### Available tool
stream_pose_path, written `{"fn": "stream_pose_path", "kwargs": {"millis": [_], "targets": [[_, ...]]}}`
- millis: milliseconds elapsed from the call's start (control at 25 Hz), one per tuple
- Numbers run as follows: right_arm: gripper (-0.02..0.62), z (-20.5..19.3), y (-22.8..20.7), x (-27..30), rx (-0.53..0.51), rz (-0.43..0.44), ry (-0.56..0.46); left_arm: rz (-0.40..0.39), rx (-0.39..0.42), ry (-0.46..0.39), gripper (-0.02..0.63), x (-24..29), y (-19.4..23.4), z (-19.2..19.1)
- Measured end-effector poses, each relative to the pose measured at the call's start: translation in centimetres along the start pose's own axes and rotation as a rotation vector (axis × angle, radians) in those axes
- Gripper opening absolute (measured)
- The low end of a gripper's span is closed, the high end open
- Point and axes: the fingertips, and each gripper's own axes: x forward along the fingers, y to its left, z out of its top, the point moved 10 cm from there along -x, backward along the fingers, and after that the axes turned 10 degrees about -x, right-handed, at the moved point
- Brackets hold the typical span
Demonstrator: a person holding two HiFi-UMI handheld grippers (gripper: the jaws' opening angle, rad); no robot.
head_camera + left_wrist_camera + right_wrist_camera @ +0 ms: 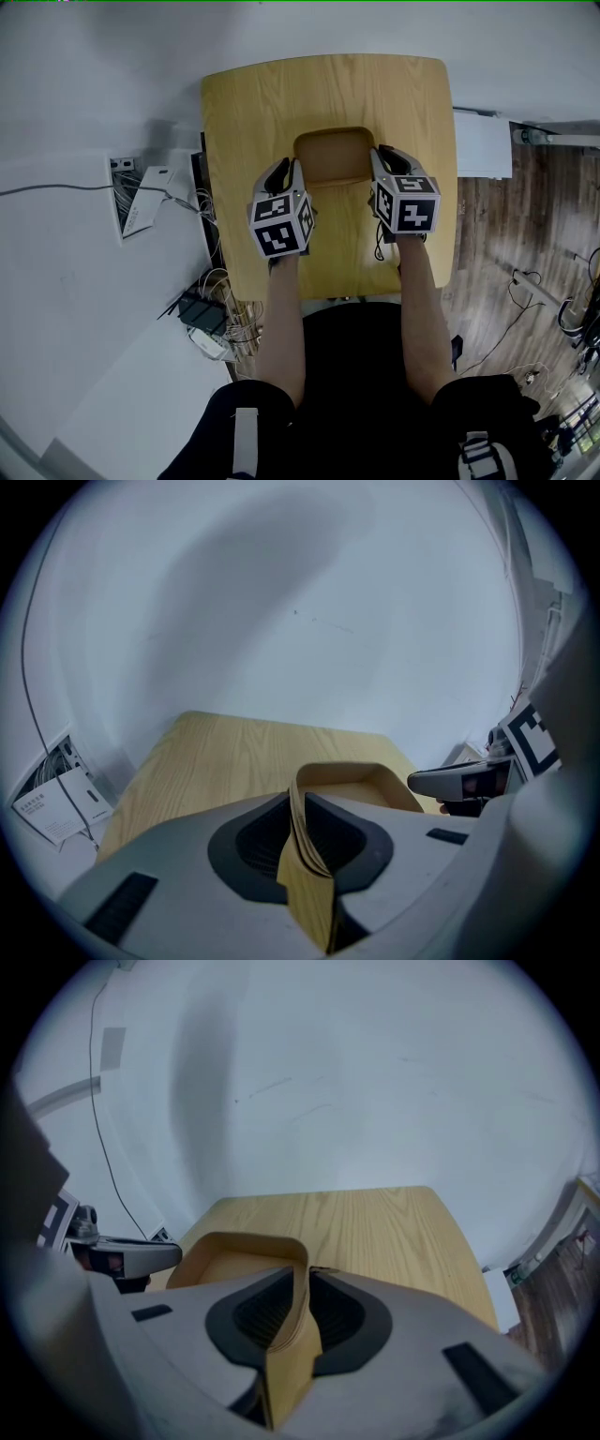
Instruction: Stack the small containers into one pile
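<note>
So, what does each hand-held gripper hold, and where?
Both grip the nested tan containers: left hand-held gripper on the left wall, right hand-held gripper on the right wall.

In the head view, the left gripper (288,172) and right gripper (387,159) cover the side walls of the nested containers (333,159). How many are nested cannot be counted. The person's forearms partly hide the near edge of the worktop (272,94). Print on the white card (56,803) is too small to read.

Wooden table (281,103), white wall (281,621), plank floor (525,216)
</note>
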Motion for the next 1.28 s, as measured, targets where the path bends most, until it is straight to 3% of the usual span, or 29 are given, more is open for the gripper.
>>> {"fn": "stream_pose_path", "kwargs": {"millis": [160,240,480,720,1280], "targets": [[0.049,0.0,-0.1,-0.2,-0.005,-0.011,-0.01,-0.006,-0.002,-0.017,0.055,0.0,-0.1,0.1],[0.048,0.0,0.1,-0.2,-0.007,-0.005,-0.014,-0.006,0.0,-0.014,0.005,-0.1,-0.1,0.0],[0.008,0.5,0.2,-0.7,-0.003,0.018,-0.056,-0.014,-0.002,-0.047,0.002,-0.5,-0.4,0.3],[0.006,1.4,1.5,-2.3,-0.015,0.071,-0.159,-0.048,-0.002,-0.093,0.002,-2.0,-0.5,0.8],[0.006,3.3,4.1,-9.7,-0.066,0.03,-0.398,-0.162,0.02,-0.274,0.002,-8.6,-1.1,3.1]]}}
